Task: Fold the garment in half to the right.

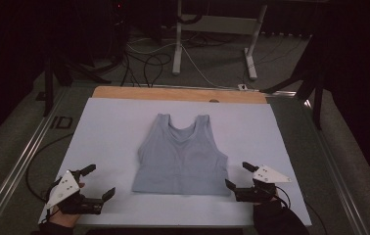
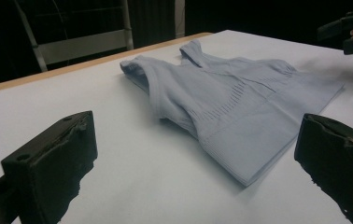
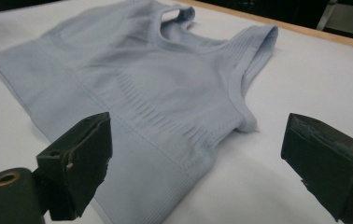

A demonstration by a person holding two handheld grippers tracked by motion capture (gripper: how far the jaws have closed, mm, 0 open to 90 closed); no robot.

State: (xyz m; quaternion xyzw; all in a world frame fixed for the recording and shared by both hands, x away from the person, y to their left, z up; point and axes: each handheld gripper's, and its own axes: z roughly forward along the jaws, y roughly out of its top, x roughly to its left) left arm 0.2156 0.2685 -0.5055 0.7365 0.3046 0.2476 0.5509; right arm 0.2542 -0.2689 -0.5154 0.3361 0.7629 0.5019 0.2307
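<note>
Top [image 1: 180, 152] flat between both tools, ready for folding. Left gripper [image 1: 101, 182] released, clear of hem; right gripper [image 1: 237, 176] released, beside corner.

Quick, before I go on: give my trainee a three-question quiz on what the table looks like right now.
1. True or false: the left claw is holding the top.
2. Which claw is nearer the top's hem: A) left, B) right, C) both equally near?
3. Fill in: the top lies flat on the white ____, straps pointing away from the person.

Key: 1. False, both claws are open and hold nothing. 2. B, the right claw sits just off the hem's corner, while the left is farther out. 3. Mat.
</note>
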